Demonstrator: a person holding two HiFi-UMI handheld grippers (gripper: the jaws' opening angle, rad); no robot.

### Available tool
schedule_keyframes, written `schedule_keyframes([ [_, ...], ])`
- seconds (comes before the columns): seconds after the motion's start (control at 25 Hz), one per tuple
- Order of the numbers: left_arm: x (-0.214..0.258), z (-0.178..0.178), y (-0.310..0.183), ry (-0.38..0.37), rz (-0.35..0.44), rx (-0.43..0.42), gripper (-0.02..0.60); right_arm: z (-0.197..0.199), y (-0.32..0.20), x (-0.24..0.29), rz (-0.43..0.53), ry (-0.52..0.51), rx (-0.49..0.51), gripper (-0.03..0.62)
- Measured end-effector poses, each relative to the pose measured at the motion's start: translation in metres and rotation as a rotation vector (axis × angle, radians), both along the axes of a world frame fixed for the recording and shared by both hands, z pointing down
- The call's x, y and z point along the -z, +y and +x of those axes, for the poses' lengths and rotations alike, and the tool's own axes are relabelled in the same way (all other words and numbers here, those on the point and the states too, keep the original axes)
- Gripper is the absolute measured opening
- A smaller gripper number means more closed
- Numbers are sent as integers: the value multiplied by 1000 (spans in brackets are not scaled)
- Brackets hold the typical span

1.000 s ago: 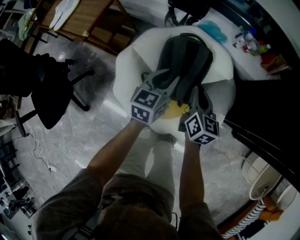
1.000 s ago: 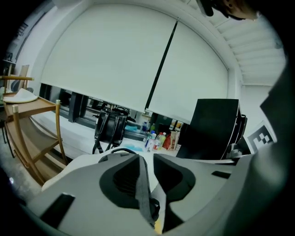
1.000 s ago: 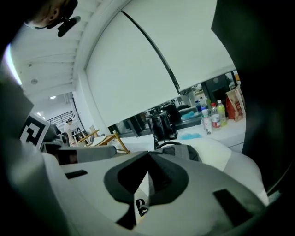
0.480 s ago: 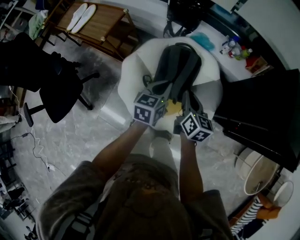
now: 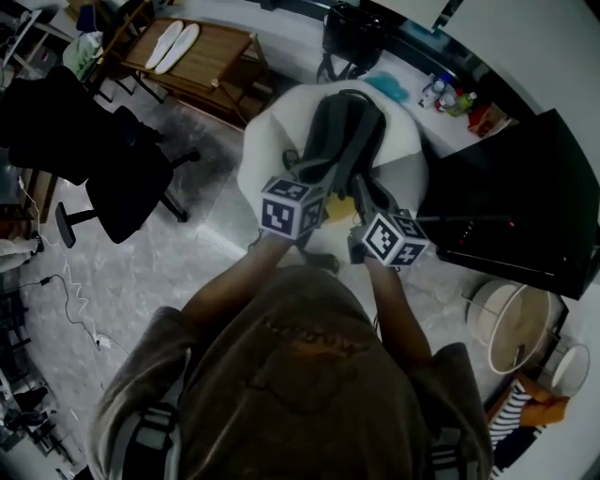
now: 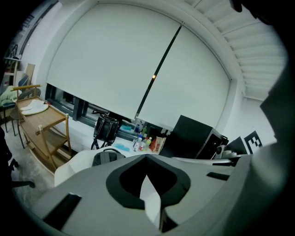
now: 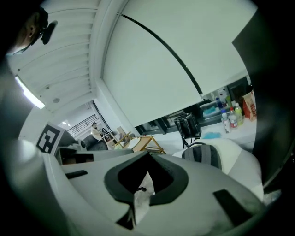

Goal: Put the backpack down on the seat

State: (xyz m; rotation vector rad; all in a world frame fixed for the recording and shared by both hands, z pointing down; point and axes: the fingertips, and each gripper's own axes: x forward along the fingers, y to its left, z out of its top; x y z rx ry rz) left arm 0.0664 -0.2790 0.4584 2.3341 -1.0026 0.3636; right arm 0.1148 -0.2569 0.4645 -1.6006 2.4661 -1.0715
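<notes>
The grey backpack [image 5: 347, 127] lies on the white beanbag seat [image 5: 267, 141], its straps towards me. It also shows small and far off in the left gripper view [image 6: 108, 157] and in the right gripper view [image 7: 203, 154]. My left gripper [image 5: 323, 171] hangs above the near end of the seat, and its jaws [image 6: 148, 184] are shut with nothing between them. My right gripper [image 5: 364, 190] is beside it on the right, also shut [image 7: 143, 184] and empty. Neither gripper touches the backpack.
A black office chair [image 5: 103, 178] stands left of the seat, and a wooden rack [image 5: 192, 61] is behind it. Past the seat are a black bag [image 5: 352, 28] and a white counter [image 5: 469, 131] with several bottles [image 5: 448, 97]. A black cabinet [image 5: 506, 197] is at the right.
Both grippers have risen and drawn back from the backpack towards my body. The backpack has stayed on the seat, and the view now looks down from higher up.
</notes>
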Motion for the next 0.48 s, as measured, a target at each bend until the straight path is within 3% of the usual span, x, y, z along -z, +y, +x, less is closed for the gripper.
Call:
schedule_keyframes([
  [0.2, 27, 3, 20, 26, 36, -66, 0, 8, 21, 32, 61, 0, 38, 0],
  [0.48, 78, 8, 54, 19, 201, -201, 0, 12, 54, 83, 212, 40, 80, 0],
])
